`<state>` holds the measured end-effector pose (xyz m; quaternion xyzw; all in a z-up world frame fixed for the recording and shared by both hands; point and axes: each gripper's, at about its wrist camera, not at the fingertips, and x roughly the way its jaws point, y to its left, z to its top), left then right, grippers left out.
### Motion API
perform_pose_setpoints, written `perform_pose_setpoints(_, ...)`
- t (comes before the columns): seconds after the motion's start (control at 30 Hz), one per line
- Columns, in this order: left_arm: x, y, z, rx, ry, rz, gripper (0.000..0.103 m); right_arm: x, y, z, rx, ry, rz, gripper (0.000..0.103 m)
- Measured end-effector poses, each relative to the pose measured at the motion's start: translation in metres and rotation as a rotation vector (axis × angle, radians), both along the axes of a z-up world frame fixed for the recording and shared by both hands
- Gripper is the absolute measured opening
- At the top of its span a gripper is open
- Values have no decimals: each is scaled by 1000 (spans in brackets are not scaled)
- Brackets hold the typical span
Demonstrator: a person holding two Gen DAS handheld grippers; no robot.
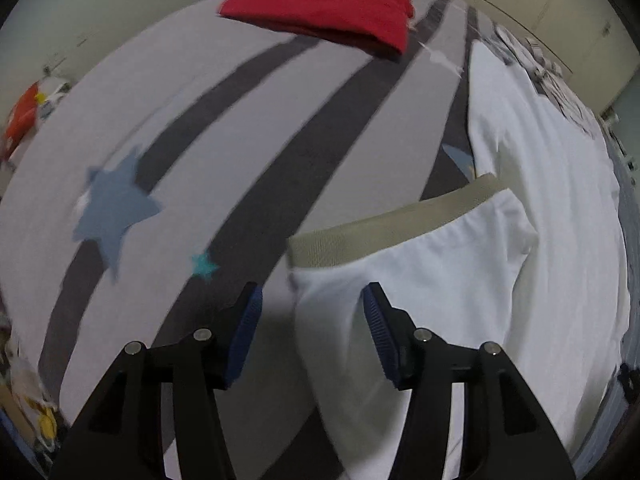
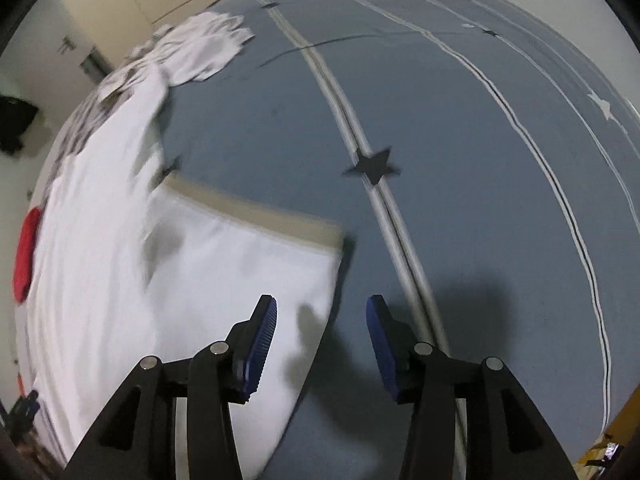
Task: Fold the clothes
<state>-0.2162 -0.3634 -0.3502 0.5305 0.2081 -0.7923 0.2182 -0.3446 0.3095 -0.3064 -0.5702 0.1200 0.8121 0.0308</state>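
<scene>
Bed [image 1: 224, 148]: striped, star-printed cover under both of my hand-held grippers; it carries all the clothes.

White garment [image 1: 540, 208]: largest piece, spread flat, running from below and right of my left hand-held gripper [image 1: 312, 308] to below and left of my right hand-held gripper [image 2: 322, 312]. Its near part lies doubled over, with a beige band [image 1: 384, 224] ahead of both sets of fingers.

Red garment [image 1: 320, 12]: already folded, far ahead of my left hand-held gripper, well apart from the white one.

Left hand-held gripper: spread, nothing pinched; the fold's left edge lies below the gap.

Right hand-held gripper: spread, nothing pinched; the fold's right edge lies below the gap.

Step in hand, as I judge it: taking both side edges for the next fold. I should pinch all layers at matching spots, lift evenly, keep the band straight.

Containers: none visible, so no contents to list.
</scene>
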Motion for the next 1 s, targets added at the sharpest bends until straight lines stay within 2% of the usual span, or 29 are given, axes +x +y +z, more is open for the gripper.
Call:
perform_pose_setpoints(0.07, -7, 4, -6, -24, -15, -45, 36, -12, -3, -7, -7, -3, 36, 43)
perform_pose_setpoints(0.13, -4, 2, -2, -38, -9, -44, 13, -20, -11, -13, 12, -3, 81, 43)
perform_pose_setpoints(0.17, -3, 1, 0, -45, -5, -44, 6, -24, -14, -16, 24, -13, 87, 43)
perform_pose_setpoints(0.2, -1, 0, 2, -52, -2, -44, 5, -27, -16, -21, 37, -26, 88, 43)
perform_pose_setpoints(0.23, 0, -1, 4, -59, 1, -44, 5, -30, -15, -22, 31, -26, 76, 43)
perform_pose_setpoints(0.27, 7, -5, 8, -57, 14, -19, 5, -31, -12, -23, 20, -23, 61, 37)
perform_pose_setpoints(0.3, 15, -10, 14, -58, 28, 10, 4, -33, -9, -23, 9, -19, 45, 29)
perform_pose_setpoints(0.33, 25, -15, 20, -67, 40, 47, 4, -35, -6, -24, -2, -16, 30, 13)
perform_pose_setpoints(0.37, 36, -22, 25, -72, 46, 90, 4, -35, -3, -23, -10, -14, 16, 8)
perform_pose_setpoints(0.47, 65, -38, 31, -54, 52, 187, 5, -32, 7, -20, -6, -8, -6, 7)
perform_pose_setpoints(0.57, 75, -37, 15, -29, 5, 177, 10, -23, 16, -23, 9, -7, -8, 7)
perform_pose_setpoints(0.7, 65, -37, 0, 16, -24, 196, 13, -17, 19, -18, 25, 10, -24, 7)
perform_pose_setpoints(0.77, 62, -32, 2, 6, -20, 186, 17, -14, 22, -10, 39, 28, -30, 7)
perform_pose_setpoints(0.87, 58, -31, 3, 2, -46, 186, 30, -9, 27, 2, 45, 55, -43, 7)
perform_pose_setpoints(1.0, 65, -40, 15, -10, -45, 255, 36, -6, 32, -12, 32, -16, -34, 10)
